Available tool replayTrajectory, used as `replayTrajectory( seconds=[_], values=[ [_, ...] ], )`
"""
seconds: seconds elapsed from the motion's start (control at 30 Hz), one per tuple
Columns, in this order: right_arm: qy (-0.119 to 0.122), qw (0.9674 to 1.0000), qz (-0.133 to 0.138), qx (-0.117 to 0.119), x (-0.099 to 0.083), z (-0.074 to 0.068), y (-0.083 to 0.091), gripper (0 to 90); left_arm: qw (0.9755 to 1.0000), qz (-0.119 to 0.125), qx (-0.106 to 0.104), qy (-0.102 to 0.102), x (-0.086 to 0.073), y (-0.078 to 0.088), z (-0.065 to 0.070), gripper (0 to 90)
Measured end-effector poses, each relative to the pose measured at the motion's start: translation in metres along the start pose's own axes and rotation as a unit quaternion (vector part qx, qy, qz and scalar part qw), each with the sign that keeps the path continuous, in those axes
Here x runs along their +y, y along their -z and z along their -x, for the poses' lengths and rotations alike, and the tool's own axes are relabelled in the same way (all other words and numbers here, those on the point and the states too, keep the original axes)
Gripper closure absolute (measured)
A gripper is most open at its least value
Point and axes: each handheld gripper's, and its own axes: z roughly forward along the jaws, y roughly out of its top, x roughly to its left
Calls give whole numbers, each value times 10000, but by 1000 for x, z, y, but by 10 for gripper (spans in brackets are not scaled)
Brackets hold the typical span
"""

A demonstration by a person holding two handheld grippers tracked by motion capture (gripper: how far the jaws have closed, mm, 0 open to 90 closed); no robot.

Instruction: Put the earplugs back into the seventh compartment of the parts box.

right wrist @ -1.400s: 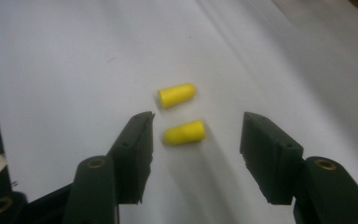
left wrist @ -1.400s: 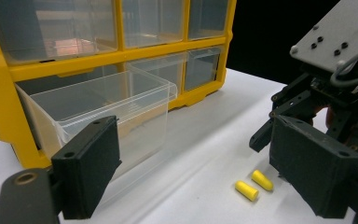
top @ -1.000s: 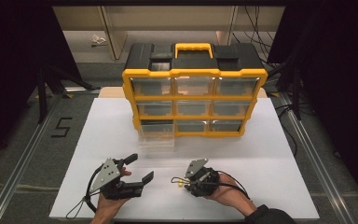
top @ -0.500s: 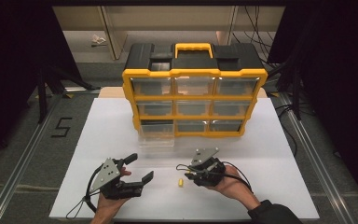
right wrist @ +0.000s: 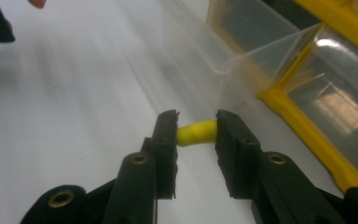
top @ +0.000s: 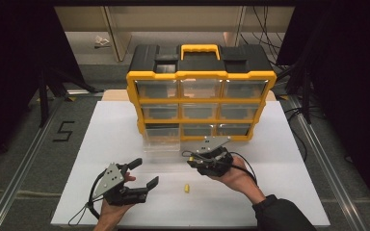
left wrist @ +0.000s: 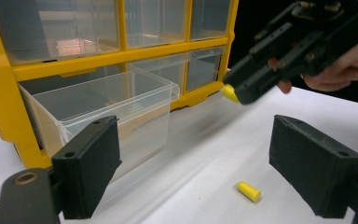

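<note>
Yellow plug (right wrist: 196,132), small, light, seemingly soft cylinder, best pinched across its sides with mild pressure since it could squash or slip out: clamped between the pads of the right hand-held gripper (top: 196,160), raised above the white tabletop (top: 101,139) near the pulled-out clear drawer (left wrist: 116,105) of the yellow organiser (top: 201,98). Second yellow plug (top: 186,187) lies loose on the tabletop, just beside the left hand-held gripper (top: 142,175), whose jaws stand wide apart and empty. Against a second ago: right hand-held gripper, then low beside the loose plug, has closed on its plug and lifted towards the drawer; left one unmoved.
</note>
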Motion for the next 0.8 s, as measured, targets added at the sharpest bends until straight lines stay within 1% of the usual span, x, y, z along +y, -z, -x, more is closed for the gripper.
replayTrajectory(
  seconds=[0.03,0.13,0.17,0.23,0.27,0.37,0.4,0.53,0.57,0.67,0.7,0.73,0.8],
  values=[
    [-11,10000,79,-23,5,3,1,697,10000,-1,0,-1,0,0,0,163],
    [-37,9999,112,-54,10,6,3,697,10000,3,4,2,0,0,0,163],
    [-29,9999,144,-91,15,8,3,697,10000,8,5,4,0,0,0,163],
    [-11,9998,178,-115,20,10,3,697,10000,11,5,2,0,0,0,163],
    [-11,9998,178,-115,20,10,3,697,10000,12,7,1,0,1,0,163],
    [-44,9996,223,-153,30,18,1,697,10000,12,6,-1,0,0,0,163],
    [-44,9996,223,-153,30,18,1,697,10000,12,5,-3,0,0,0,163],
    [-82,9995,233,-218,39,24,-5,697,10000,14,9,0,0,1,0,163],
    [-124,9994,233,-219,41,26,-7,697,10000,15,12,0,0,1,0,163],
    [-127,9995,191,-226,44,26,-12,697,10000,15,12,0,0,1,0,164],
    [-67,9996,162,-242,48,26,-17,696,10000,20,13,-1,0,1,0,164],
    [-103,9996,154,-235,49,25,-19,697,10000,29,17,5,0,1,0,164],
    [-85,9996,139,-244,53,25,-23,696,10000,34,17,5,0,1,0,163]
  ],
)
